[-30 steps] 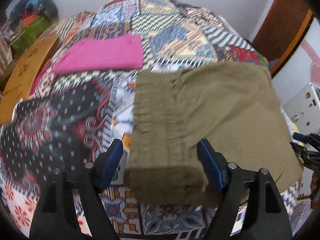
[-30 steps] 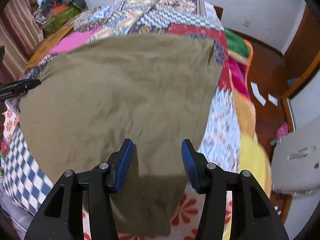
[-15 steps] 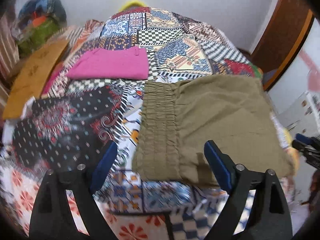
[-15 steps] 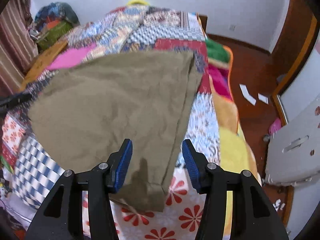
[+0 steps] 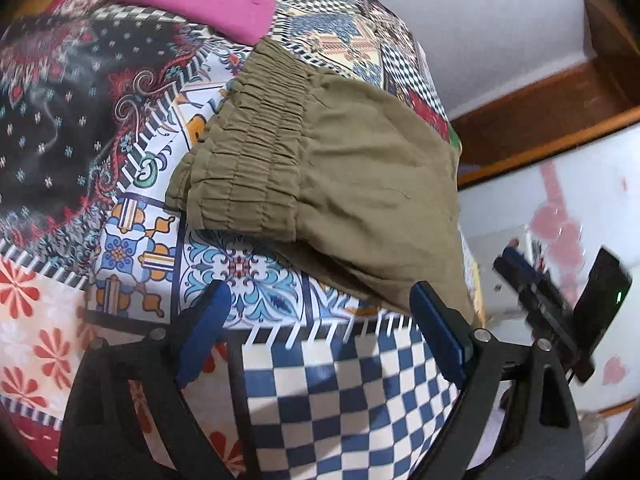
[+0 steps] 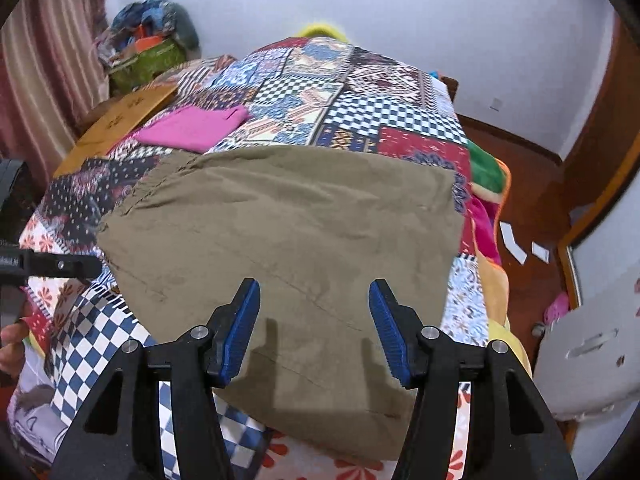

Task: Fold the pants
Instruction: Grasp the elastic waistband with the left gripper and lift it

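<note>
A pair of olive-green cotton pants with a gathered elastic waistband [image 6: 280, 236] lay folded into a broad rectangle on a bed covered by a multicoloured patchwork quilt [image 6: 392, 120], the waistband [image 5: 256, 148] toward the left side and the folded body reaching toward the quilt's right edge. The left gripper, black with blue finger pads [image 5: 320, 344], hung above the quilt just in front of the pants, its jaws spread wide and holding nothing. The right gripper of the same black and blue make [image 6: 314, 332] hovered over the near edge of the pants, jaws also parted and empty, their shadows falling on the cloth. In the left view the right gripper appeared as a blurred dark shape at the far right. The fold looked largely finished; judging from the layout, a good next move would be to take both near corners evenly, pinching all layers together, and carry them across in one level sweep so the edges meet without skewing, then smooth the faint creases. A folded bright pink cloth [image 6: 192, 128] rested further up the quilt, well apart from the pants. At the far left corner of the room a green bag or bin [image 6: 148, 64] held a heap of mixed coloured fabrics; what exactly they were was too small to tell
</note>
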The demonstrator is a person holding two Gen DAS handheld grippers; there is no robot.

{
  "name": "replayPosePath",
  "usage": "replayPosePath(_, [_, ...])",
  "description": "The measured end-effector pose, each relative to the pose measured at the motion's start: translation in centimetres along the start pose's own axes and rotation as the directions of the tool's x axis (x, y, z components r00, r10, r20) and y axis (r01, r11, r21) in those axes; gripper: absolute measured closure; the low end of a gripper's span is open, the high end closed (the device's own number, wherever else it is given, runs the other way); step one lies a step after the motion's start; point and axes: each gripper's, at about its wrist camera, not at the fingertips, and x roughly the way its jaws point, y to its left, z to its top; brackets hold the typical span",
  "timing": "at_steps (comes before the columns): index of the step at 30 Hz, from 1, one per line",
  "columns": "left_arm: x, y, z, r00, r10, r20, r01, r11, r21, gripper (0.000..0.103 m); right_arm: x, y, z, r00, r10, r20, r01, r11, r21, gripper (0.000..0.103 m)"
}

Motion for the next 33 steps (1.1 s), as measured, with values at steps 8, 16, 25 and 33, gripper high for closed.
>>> replayPosePath(8, [1.2,0.2,1.9,0.994,-0.112,0.015,0.113,0.990,-0.084,0.012,1.7,0.8,0.0,1.000,0.006,-0.027,-0.006,1.000,-0.024,0.050])
replayPosePath(16, [3.8,-0.7,4.2,0.998,-0.043,0.052,0.048,0.995,-0.093,0.012,4.2,1.9,-1.8,0.993,0.016,-0.115,-0.025,0.997,-0.076,0.051])
replayPosePath(25, [4.9,-0.1,6.8,0.995,-0.002,0.100,0.015,0.992,-0.126,0.024,4.7,0.9,-1.9,0.987,0.089,-0.133,-0.091,0.996,-0.009,0.051])
replayPosePath(33, [3.5,-0.8,6.3,0.983,0.073,0.169,-0.066,0.997,-0.044,0.065,4.5,0.7,-1.8,0.987,0.081,-0.135,-0.081,0.997,0.006,0.050])
